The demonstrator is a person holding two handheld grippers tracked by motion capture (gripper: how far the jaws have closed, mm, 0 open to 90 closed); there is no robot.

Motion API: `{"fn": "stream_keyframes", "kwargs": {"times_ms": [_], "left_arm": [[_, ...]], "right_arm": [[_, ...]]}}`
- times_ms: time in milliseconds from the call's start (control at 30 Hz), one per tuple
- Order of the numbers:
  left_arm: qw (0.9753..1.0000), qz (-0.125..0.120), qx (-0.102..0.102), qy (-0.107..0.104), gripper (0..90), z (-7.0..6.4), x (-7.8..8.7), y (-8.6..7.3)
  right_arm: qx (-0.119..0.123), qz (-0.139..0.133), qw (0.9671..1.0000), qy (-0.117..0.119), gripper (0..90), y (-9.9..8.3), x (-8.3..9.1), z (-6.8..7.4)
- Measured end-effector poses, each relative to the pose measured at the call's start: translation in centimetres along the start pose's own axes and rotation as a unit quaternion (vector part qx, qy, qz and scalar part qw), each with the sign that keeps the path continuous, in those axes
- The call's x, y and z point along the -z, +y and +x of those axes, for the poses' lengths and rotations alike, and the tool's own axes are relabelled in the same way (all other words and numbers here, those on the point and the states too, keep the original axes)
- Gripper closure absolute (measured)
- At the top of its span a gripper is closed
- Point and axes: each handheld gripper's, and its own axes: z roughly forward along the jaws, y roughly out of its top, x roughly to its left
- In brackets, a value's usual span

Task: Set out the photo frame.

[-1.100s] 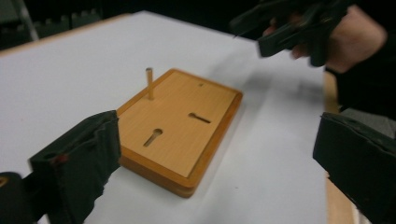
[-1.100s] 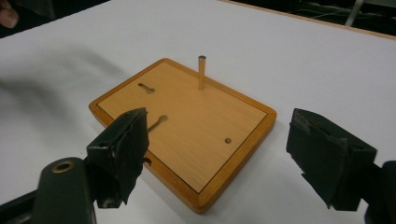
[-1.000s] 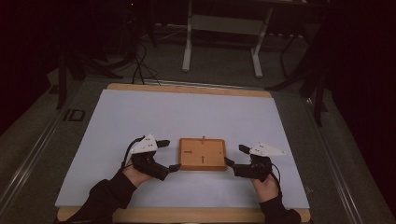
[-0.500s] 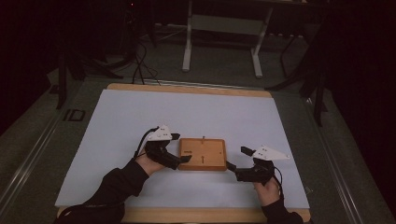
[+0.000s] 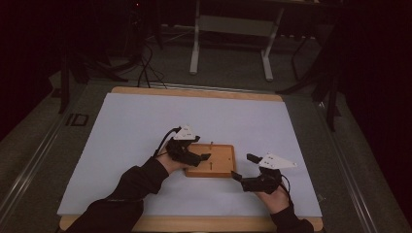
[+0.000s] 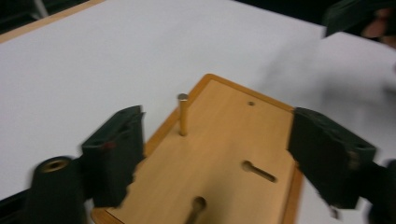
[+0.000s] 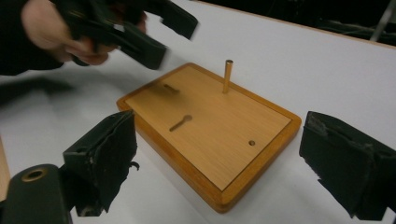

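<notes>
Flat rectangular wooden peg board (image 5: pixel 210 160) sitting on the white surface (image 5: pixel 145 126), a bit toward the near edge and roughly mid-width, long side running left-right. One thin brass-coloured upright peg (image 6: pixel 182 115) standing near the board's far edge, two more pegs lying flat on the wood, plus a small empty hole (image 7: pixel 252 143) near the right end.

Left claw (image 5: pixel 204 156) already hovering over the board's left end, spread wide, nothing pinched. From the left claw's own camera, the standing peg straight ahead between the two black pads (image 6: pixel 116 154), a little closer to the left pad. Right claw (image 5: pixel 243 167) also spread and empty, parked just off the board's right near corner, clear of the wood.

So probably the left one's job: much nearer the upright peg, peg axis vertical, so closing in from the side across the shaft looks right. Right claw well placed for steadying the board's right end if needed. Left view a bit blurry.
</notes>
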Motion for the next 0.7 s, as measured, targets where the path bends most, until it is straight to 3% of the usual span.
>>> {"fn": "stream_keyframes", "kwargs": {"times_ms": [267, 400, 700], "left_arm": [[0.9994, 0.027, 0.004, 0.020, 41.9, 0.4, -2.3, 0.1], [0.9990, 0.031, 0.011, 0.030, 51.2, 0.7, -3.2, 0.1], [0.9990, 0.032, 0.005, 0.030, 62.4, 0.6, -4.3, 0.5]], "right_arm": [[-0.010, 0.005, 0.9999, 0.004, 11.7, -0.1, 0.0, -0.3], [-0.003, 0.013, 0.9999, 0.006, 13.3, -0.3, -0.2, -0.2], [0.006, 0.027, 0.9995, 0.013, 14.7, -0.5, -0.6, 0.2]]}}
